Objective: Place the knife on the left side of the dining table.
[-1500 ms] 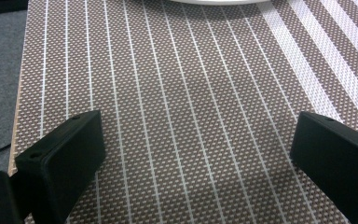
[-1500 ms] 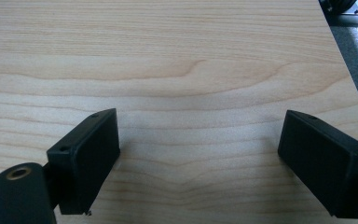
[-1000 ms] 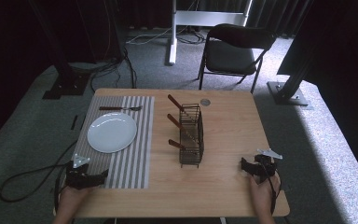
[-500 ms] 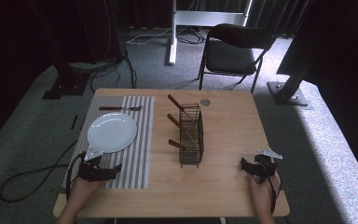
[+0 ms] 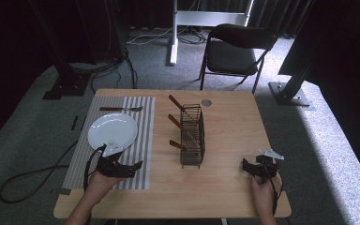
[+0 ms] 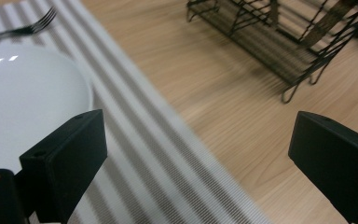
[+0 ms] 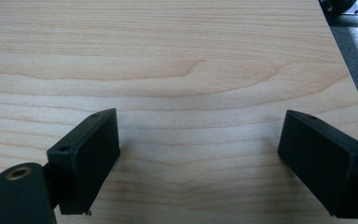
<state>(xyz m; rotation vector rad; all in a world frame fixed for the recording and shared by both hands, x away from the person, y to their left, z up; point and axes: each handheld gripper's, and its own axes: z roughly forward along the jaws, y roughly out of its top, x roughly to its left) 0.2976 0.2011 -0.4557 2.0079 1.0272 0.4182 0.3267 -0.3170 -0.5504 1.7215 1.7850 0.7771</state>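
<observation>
Nowhere legible writing: left hand-held gripper (image 5: 130, 167) gapes beside plate (image 5: 112, 131).

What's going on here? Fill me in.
A person sits at a wooden table with a gripper in each hand. The left gripper, open, hovers over the striped mat just below the white plate, pointing towards the wire rack. The right gripper, also open, sits near the table's right front corner, holding nothing. A fork lies beyond the plate.

Glossy white plate (image 5: 113, 131), wire rack (image 5: 192, 136)
</observation>
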